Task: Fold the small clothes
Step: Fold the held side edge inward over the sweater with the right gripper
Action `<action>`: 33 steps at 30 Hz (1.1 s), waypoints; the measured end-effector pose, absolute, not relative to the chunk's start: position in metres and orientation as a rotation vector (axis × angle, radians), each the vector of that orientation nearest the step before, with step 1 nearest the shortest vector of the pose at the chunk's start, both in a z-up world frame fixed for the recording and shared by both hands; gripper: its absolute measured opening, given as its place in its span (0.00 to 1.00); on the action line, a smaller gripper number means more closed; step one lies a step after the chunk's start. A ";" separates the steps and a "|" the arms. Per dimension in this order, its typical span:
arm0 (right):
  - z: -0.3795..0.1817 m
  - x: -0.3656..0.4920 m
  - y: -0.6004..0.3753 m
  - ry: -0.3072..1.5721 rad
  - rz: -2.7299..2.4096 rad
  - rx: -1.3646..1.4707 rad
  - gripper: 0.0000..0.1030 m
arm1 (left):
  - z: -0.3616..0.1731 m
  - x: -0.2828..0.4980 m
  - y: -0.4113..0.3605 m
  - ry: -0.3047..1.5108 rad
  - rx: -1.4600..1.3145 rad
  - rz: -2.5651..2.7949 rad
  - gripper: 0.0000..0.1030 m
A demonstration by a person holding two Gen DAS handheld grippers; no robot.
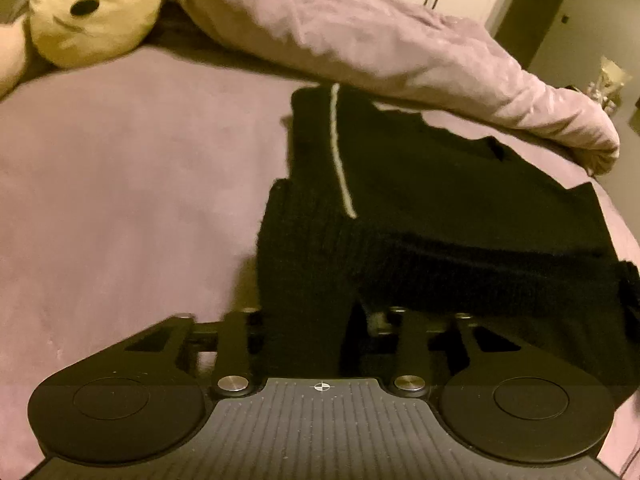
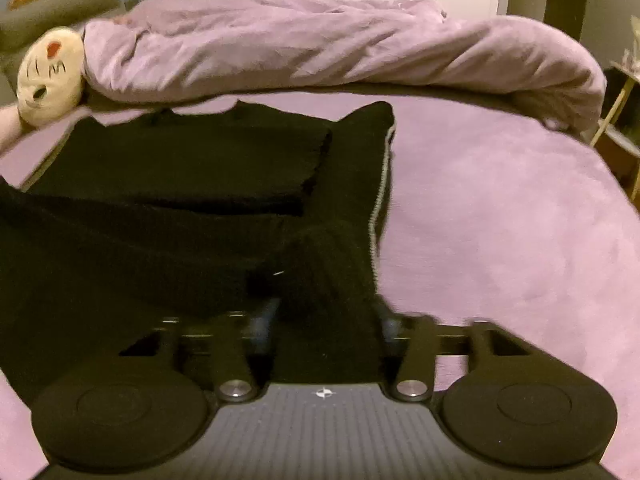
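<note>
Both grippers, left [image 1: 308,320] and right [image 2: 324,320], clamped on near hem corners of black top [image 1: 440,184] on bed [image 1: 120,184]. Lift evenly, carry hem toward collar, keep edges aligned.

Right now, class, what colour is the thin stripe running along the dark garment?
White, on the black garment; the stripe shows best in the left wrist view.

Black garment [image 1: 440,184] with 1 pale stripe [image 1: 338,152] — lilac sheet [image 1: 120,168], lilac duvet [image 2: 320,48], cream plush [image 1: 92,8].

Cream plush toy [image 1: 90,8] beside rumpled lilac duvet [image 2: 320,48] on bed.
</note>
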State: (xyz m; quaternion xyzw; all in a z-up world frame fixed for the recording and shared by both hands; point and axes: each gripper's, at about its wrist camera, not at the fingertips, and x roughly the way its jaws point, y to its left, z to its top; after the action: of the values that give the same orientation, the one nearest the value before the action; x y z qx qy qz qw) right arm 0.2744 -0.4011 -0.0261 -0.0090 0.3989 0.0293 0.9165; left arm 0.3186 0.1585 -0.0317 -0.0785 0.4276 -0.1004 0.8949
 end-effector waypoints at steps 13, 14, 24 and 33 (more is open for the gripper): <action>0.029 0.247 -0.398 0.562 0.105 0.025 0.12 | 0.037 0.283 0.159 0.644 -0.160 -0.282 0.08; 0.031 0.251 -0.398 0.550 0.100 0.029 0.12 | 0.042 0.287 0.161 0.625 -0.182 -0.277 0.08; 0.024 0.339 -0.407 0.480 -0.035 0.079 0.12 | 0.040 0.384 0.164 0.557 -0.249 -0.208 0.08; -0.038 0.411 -0.410 0.666 -0.116 0.157 0.24 | -0.043 0.445 0.156 0.801 -0.226 -0.125 0.27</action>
State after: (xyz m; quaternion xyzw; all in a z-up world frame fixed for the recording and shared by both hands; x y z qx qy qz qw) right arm 0.4106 -0.4103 -0.0377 0.0768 0.3262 -0.0569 0.9405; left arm 0.4450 0.1558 -0.0430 -0.1097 0.3890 -0.0606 0.9127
